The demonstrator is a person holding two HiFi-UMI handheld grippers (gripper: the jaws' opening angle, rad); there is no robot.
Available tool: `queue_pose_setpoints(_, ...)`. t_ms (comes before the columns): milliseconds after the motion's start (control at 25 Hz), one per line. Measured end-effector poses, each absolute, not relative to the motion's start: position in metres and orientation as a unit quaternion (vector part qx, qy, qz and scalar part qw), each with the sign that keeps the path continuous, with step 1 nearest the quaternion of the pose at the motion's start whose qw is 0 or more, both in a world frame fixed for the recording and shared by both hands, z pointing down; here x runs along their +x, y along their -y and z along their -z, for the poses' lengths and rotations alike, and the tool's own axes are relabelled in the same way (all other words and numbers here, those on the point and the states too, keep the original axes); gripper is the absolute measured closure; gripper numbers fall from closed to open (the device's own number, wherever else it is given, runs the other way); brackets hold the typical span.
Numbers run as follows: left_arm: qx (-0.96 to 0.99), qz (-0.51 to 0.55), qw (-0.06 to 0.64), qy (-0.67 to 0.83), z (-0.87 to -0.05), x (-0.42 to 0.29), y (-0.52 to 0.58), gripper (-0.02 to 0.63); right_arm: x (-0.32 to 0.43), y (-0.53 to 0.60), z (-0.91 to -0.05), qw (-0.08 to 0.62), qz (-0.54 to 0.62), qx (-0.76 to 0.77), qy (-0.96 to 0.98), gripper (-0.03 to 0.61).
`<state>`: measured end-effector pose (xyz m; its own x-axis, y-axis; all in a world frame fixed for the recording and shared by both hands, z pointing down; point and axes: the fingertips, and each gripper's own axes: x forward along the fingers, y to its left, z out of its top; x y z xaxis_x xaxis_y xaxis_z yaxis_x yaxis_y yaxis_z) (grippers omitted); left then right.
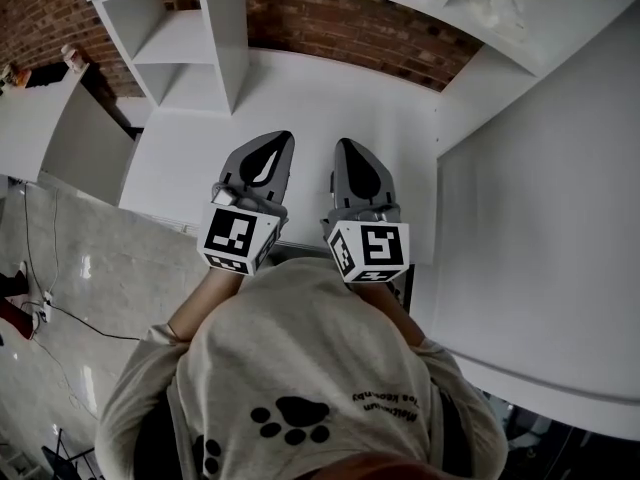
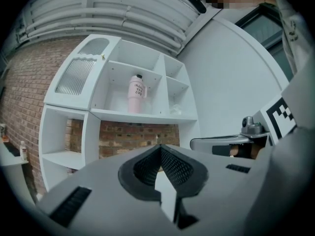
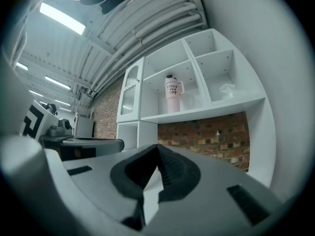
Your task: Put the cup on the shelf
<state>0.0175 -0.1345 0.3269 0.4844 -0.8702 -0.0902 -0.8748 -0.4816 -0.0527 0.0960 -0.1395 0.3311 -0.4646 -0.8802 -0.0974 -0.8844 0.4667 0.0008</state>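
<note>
- The person is holding both grippers side by side, close in front of the body, pointing roughly level over a white counter (image 1: 300, 88).
- The left gripper (image 1: 279, 145) is showing its jaws pressed together at the tips in the left gripper view (image 2: 160, 149). Nothing is sitting between the ribbed pads.
- The right gripper (image 1: 346, 149) is likewise closed tip to tip and empty in its own view (image 3: 157, 149).
- The pink tumbler cup (image 2: 136, 93) is standing upright in a middle compartment of the white shelf unit (image 2: 142, 116). It is well ahead of and above both grippers, and neither is touching it.
- From the right gripper the cup (image 3: 172, 93) is showing above and slightly right of the jaw line, with its handle facing right. The base is resting on the shelf board (image 3: 206, 113).
- Something clear and crumpled (image 3: 227, 88) is lying in the compartment to the cup's right. I cannot tell what it is.
- A brick wall (image 2: 133, 139) is showing below the shelf board, straight ahead of the jaws.
- Judgement: the placement is looking complete, and the step in hand is resting clear of the shelf.
- To do this well, the person should be holding both grippers low, level and well short of the shelf edge.
- The person should also be avoiding any upward swing toward the cup; it is tall and could tip if knocked.
</note>
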Motion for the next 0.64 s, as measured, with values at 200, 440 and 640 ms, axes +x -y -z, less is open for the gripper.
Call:
queue_pose_setpoints(200,-0.862,-0.02,0.036,-0.504,-0.331,0.0152,0.1333,0.606,0.0909,0.1407,-0.33,0.044,-0.023,-0.51,-0.858,0.569)
queue_pose_setpoints(440,-0.864,-0.023,0.039,-0.501,-0.3264,0.0177,0.1363,0.606,0.09,0.142,-0.3292,0.045,-0.015,-0.507,-0.861,0.569)
queue_pose_setpoints(640,-0.867,-0.028,0.039,-0.496,-0.3259,0.0234,0.138,0.606,0.0948,0.1461,-0.3291,0.047,-0.015,-0.508,-0.86,0.569)
